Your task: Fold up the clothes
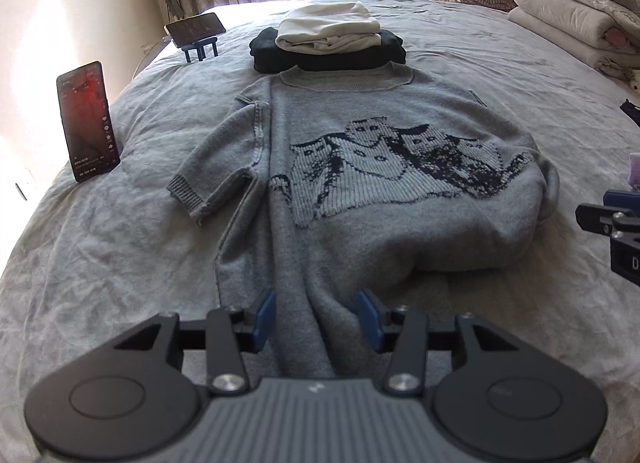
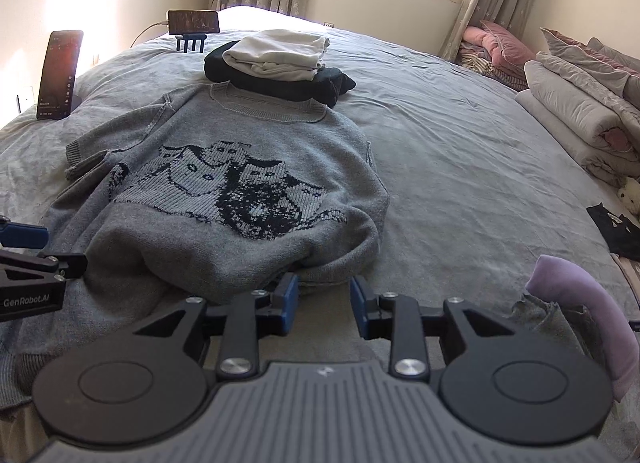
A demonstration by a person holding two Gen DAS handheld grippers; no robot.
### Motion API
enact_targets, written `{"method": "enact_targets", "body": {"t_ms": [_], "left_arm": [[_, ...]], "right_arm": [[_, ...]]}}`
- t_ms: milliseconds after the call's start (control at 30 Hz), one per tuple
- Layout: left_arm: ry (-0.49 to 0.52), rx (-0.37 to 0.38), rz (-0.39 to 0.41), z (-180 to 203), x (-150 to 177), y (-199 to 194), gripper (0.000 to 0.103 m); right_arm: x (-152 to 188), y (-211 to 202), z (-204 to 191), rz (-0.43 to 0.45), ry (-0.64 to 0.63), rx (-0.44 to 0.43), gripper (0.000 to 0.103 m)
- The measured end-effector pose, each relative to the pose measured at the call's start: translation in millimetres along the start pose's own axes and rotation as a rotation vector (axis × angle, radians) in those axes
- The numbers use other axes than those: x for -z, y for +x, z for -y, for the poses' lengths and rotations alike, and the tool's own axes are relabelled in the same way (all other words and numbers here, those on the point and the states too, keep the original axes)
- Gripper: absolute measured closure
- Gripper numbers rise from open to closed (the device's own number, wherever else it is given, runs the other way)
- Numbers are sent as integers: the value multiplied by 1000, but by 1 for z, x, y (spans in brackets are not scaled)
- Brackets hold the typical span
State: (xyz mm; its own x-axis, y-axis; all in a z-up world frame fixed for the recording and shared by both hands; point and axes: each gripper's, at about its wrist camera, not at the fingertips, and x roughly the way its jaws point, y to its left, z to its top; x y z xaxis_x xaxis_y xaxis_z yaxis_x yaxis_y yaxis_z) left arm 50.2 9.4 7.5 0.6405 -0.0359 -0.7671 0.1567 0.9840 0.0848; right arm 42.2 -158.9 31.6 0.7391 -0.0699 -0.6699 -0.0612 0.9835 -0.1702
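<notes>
A grey knitted sweater (image 1: 360, 223) (image 2: 200, 255) with a dark cat pattern lies face up on the bed, collar towards the far side. Its left sleeve (image 1: 208, 187) lies spread out, while the right side and lower part are bunched up. My left gripper (image 1: 316, 317) is open low over the near strip of the sweater, which runs between its blue pads (image 1: 264, 319) without being pinched. My right gripper (image 2: 324, 303) is open at the sweater's near right hem, with only sheet and hem edge in the gap. Beyond the collar, a folded white garment (image 1: 328, 29) (image 2: 276, 53) rests on a folded dark one (image 1: 328, 57) (image 2: 336, 83).
The grey bed sheet (image 1: 100, 243) (image 2: 460, 183) covers the bed. Two phones on stands (image 1: 88, 123) (image 1: 196, 29) stand at the left edge. Folded quilts (image 1: 580, 23) (image 2: 580, 111) pile up at the right. A lilac sleeve (image 2: 592, 323) and a dark cloth (image 2: 616, 231) are near right.
</notes>
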Motion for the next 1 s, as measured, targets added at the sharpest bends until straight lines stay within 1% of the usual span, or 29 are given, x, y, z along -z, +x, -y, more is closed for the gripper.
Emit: {"method": "enact_targets", "body": {"t_ms": [67, 200, 333, 467, 600, 667, 733, 800, 833, 867, 900, 933, 967, 1000], "left_arm": [[-6, 24, -4, -1, 10, 0, 55], [-15, 60, 15, -5, 28, -3, 53], [-16, 97, 63, -9, 44, -11, 53], [-3, 161, 123, -10, 55, -22, 53], [75, 231, 152, 0, 54, -29, 51], [120, 272, 156, 6, 52, -30, 50], [156, 318, 145, 11, 54, -26, 50], [179, 321, 137, 15, 55, -19, 50], [189, 310, 137, 17, 55, -16, 53], [200, 298, 139, 17, 55, -13, 61], [211, 284, 140, 18, 55, -10, 65], [222, 275, 142, 18, 54, -7, 73], [233, 270, 144, 17, 54, -6, 79], [236, 270, 150, 14, 52, -6, 82]], "right_arm": [[8, 2, 0, -11, 8, -10, 70], [24, 12, 1, -46, 33, -39, 70], [39, 23, -1, -67, 51, -71, 68], [44, 27, -3, -44, 52, -83, 66], [39, 30, -5, -22, 53, -114, 64], [34, 32, -4, -11, 69, -151, 61], [28, 35, -3, -4, 85, -185, 56], [23, 39, -3, 1, 98, -209, 53], [20, 44, -3, 3, 104, -217, 53], [17, 47, -4, 6, 108, -217, 53], [15, 51, -5, 10, 112, -218, 53], [13, 54, -5, 15, 116, -215, 55], [11, 56, -5, 20, 123, -210, 62], [7, 57, -3, 20, 137, -218, 89]]}}
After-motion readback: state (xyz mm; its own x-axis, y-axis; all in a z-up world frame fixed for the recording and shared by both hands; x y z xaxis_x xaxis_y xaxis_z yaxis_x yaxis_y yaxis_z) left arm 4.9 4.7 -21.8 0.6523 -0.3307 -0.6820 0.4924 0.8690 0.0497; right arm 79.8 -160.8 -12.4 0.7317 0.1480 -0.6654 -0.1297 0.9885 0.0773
